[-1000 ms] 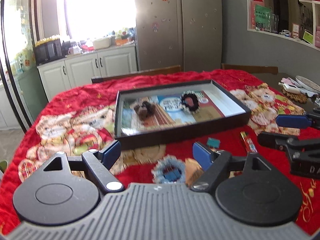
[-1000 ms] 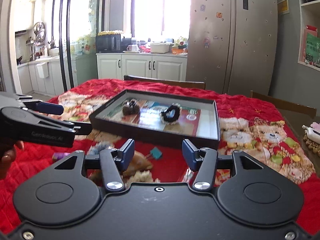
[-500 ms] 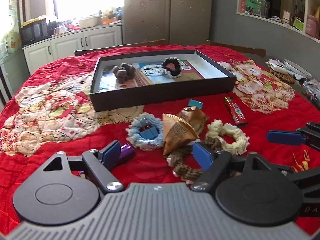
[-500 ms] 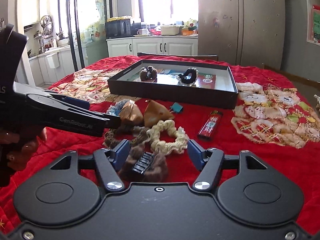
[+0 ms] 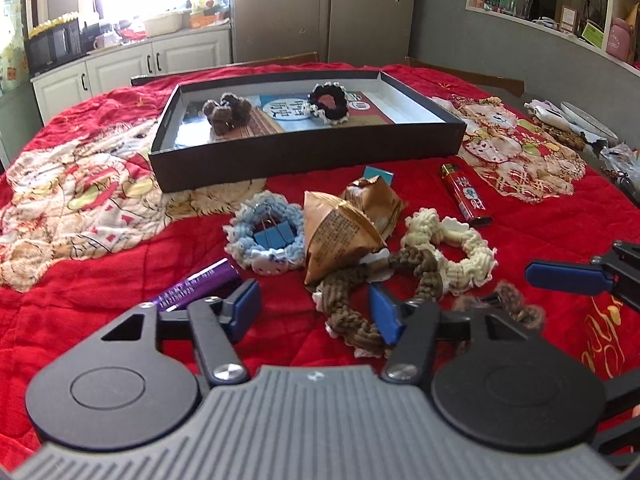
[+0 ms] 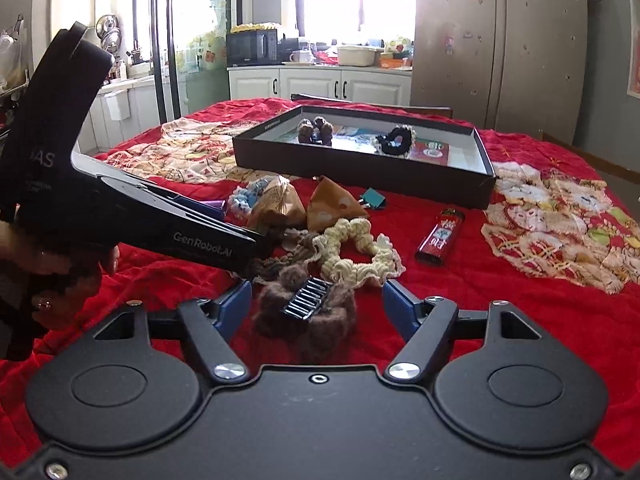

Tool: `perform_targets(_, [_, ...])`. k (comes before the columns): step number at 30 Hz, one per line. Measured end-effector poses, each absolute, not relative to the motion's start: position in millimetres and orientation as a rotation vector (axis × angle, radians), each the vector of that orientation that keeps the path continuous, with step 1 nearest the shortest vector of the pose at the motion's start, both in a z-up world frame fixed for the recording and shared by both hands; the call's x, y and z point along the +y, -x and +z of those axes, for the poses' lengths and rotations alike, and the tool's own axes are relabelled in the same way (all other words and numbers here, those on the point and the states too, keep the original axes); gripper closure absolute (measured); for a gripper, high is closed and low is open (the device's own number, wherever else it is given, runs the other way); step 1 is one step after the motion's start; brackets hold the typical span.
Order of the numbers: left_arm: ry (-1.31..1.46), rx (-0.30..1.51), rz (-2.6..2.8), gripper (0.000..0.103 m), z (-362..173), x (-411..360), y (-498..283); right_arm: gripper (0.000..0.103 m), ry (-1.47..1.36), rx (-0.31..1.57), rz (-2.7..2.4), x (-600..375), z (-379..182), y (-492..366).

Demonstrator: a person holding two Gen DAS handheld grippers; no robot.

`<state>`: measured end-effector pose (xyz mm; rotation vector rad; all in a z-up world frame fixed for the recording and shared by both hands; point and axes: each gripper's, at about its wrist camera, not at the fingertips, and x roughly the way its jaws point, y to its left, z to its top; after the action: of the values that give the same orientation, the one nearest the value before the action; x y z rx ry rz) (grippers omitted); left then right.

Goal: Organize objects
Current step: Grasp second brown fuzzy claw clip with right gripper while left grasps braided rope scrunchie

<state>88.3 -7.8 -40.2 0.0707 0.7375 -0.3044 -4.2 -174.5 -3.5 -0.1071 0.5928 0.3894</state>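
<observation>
While both grippers hang low over the clutter on the red-quilted counter (image 5: 100, 300), the step in hand looks like picking the next loose item for the black tray (image 5: 304, 160).

Nearest the right gripper (image 6: 316, 300), directly between its fingers, lies a fuzzy brown hair claw (image 6: 306, 308) with a dark comb. The jaws have just been opening and stand apart, with the pads clear of the fuzz on both sides. Closing on it should be the next move, and soft fluff calls for a firm, centred squeeze.

The left gripper (image 5: 314, 310) has just been closing its jaws, yet they stand apart over bare quilt. A brown knitted scrunchie (image 5: 360, 300) lies just beside its right finger, a purple cylinder (image 5: 196, 286) just beyond its left finger. Whether the pad touches the scrunchie I cannot tell.

Just ahead of both sit a cream scrunchie (image 6: 360, 256), two paper-wrapped packets (image 5: 340, 232) and a blue scrunchie (image 5: 264, 232) ringed around blue binder clips. Right of these lies a red lighter (image 5: 466, 196); another blue binder clip (image 5: 378, 174) sits nearer the tray.

Farthest ahead, the tray already holds a brown pom-pom tie (image 5: 224, 114) and a black scrunchie (image 5: 330, 104), so the sorting seems partly done.

Both grippers point forward and downward. In the right wrist view a hand (image 6: 68, 280) grips the left tool's handle from below.
</observation>
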Motion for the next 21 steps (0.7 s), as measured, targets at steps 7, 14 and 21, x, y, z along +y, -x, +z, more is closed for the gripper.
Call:
perform_targets(7, [-0.064, 0.746, -0.321, 0.042, -43, -9, -89, 0.036, 0.074, 0.624, 0.405, -179, -10, 0])
perform_targets(14, [-0.066, 0.744, -0.34, 0.071, -42, -13, -87, 0.05, 0.035, 0.656, 0.439, -181, -16, -7])
perform_targets(21, [-0.038, 0.751, -0.351, 0.085, -41, -9, -87, 0.055, 0.038, 0.661, 0.453, -179, -17, -7])
